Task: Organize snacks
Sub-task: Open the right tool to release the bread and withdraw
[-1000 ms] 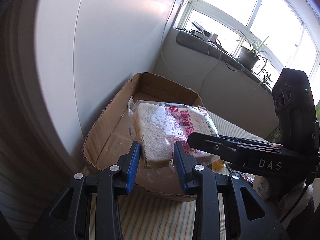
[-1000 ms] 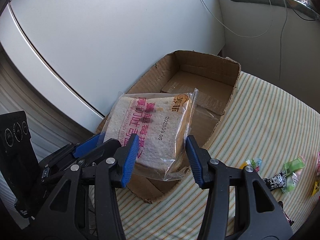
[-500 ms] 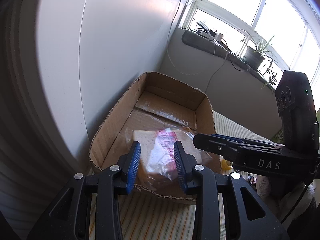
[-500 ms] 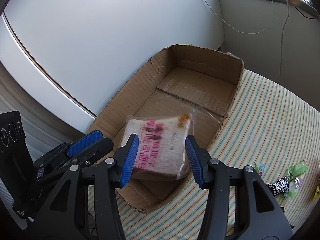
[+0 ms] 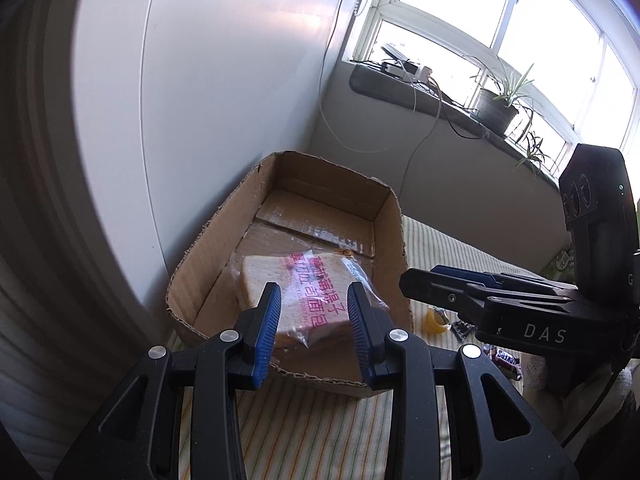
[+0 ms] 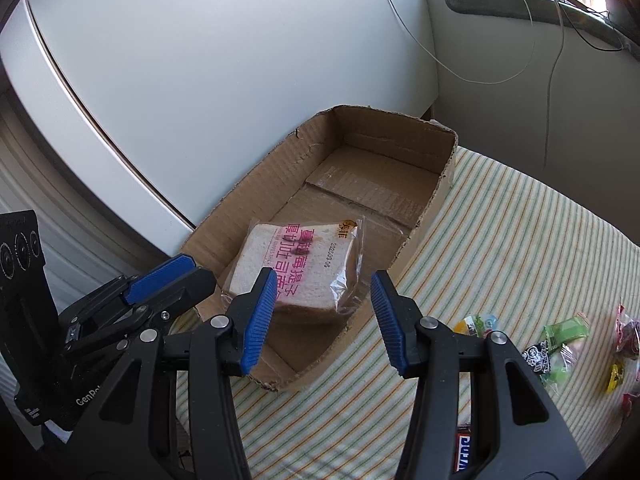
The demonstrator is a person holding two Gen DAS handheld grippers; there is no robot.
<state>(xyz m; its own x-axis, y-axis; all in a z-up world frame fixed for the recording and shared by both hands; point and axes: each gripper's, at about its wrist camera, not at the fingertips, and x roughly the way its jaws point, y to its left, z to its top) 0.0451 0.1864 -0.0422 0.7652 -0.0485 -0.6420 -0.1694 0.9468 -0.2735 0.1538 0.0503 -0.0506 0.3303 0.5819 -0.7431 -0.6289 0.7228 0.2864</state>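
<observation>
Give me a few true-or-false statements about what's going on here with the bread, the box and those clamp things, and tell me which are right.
1. The bread lies inside the box. True.
2. The right gripper is clamped on the bread. False: its fingers stand apart, above the near end of the box, with nothing between them.
3. Small wrapped snacks lie on the striped cloth outside the box. True.
4. The box is full of snacks. False: only the bread is in it; the far half shows bare cardboard.
5. The left gripper is open. True.
6. The bread is unwrapped. False: it sits in a clear bag with pink print.
</observation>
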